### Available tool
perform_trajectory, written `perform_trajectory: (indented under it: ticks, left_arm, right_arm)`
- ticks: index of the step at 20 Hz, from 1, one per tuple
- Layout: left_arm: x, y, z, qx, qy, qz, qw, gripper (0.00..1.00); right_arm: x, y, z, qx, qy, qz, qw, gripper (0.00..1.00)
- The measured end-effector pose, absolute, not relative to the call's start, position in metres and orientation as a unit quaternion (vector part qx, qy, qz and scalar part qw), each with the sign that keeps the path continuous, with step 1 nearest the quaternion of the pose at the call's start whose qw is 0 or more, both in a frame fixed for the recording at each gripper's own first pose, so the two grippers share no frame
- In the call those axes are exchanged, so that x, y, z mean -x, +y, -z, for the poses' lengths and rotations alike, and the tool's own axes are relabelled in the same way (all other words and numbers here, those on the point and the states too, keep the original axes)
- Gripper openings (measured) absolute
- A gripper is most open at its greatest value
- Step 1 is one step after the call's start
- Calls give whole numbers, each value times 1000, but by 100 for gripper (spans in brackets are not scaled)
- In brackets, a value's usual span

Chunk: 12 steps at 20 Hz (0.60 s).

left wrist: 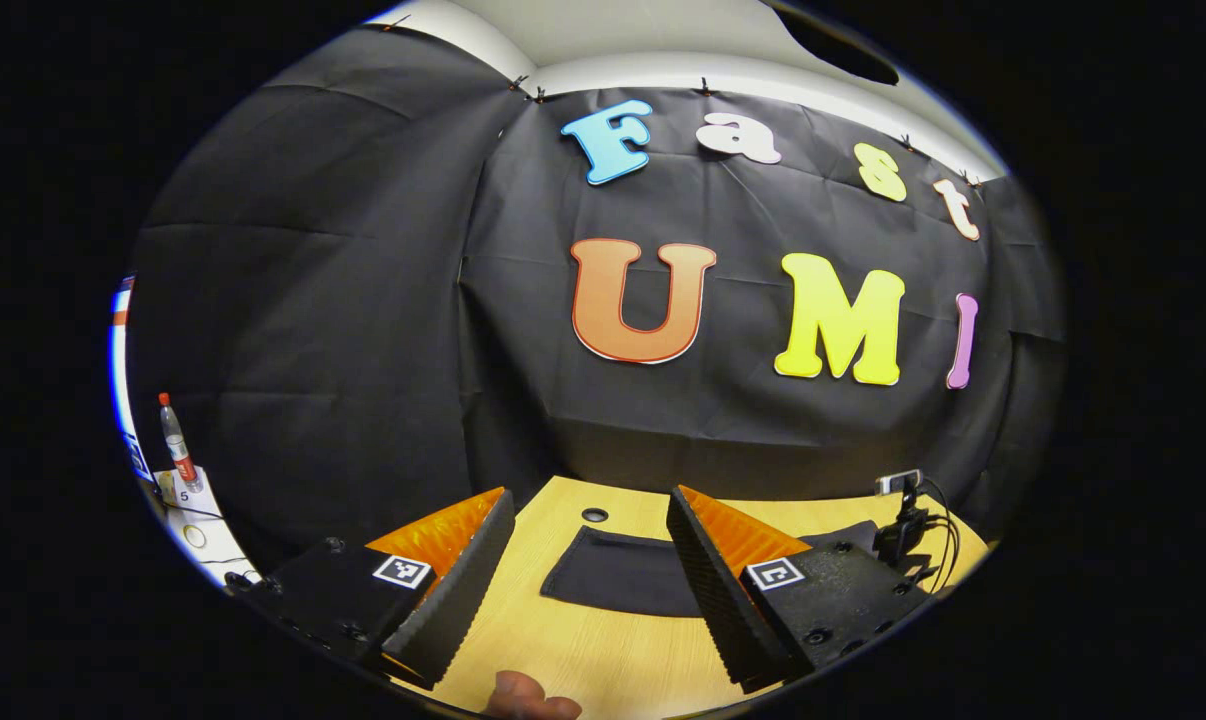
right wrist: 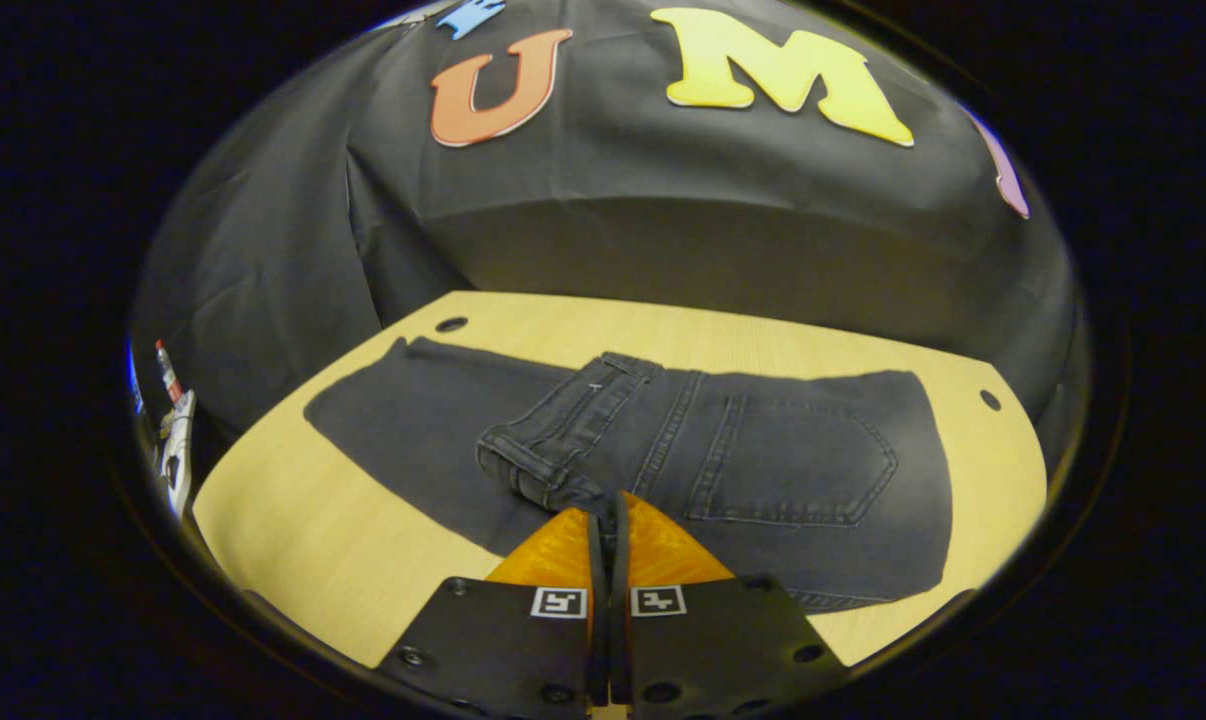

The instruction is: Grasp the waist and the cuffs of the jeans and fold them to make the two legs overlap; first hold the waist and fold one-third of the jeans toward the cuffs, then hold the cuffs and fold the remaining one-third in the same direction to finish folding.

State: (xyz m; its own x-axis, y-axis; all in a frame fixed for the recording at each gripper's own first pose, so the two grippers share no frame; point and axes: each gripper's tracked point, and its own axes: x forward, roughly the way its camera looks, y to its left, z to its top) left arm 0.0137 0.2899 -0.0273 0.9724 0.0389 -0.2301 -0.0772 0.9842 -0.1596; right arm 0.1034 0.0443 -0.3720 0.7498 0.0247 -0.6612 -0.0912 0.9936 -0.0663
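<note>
Right gripper (right wrist: 608,520) pinches jeans (right wrist: 763,460) waist edge; left gripper (left wrist: 588,590) spread.

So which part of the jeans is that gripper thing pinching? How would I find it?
Look at the wooden table and the dark jeans lying flat across it. Partway along, the waist is folded back over the legs, making a thick bunched edge. The right hand-held gripper is closed on the near end of it; it is the only raised, seamed part, beside the flat back pocket.
</note>
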Motion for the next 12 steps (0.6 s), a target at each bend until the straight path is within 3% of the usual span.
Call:
perform_trajectory:
  ticks: [3, 6, 9, 12]
  left_arm:
    - [-18, 288, 29, 84, 118, -26, 989, 99]
    - [-23, 286, 31, 90, 121, -23, 988, 99]
    - [-30, 278, 42, 96, 136, -11, 986, 99]
    - [-34, 276, 53, 99, 148, -6, 984, 99]
  right_arm:
    - [-96, 46, 379, 36, 358, -35, 932, 8]
    - [-95, 49, 377, 36, 360, -36, 932, 35]
    - [-96, 46, 357, 45, 346, -33, 936, 37]
    - [-110, 60, 332, 17, 311, -60, 949, 100]
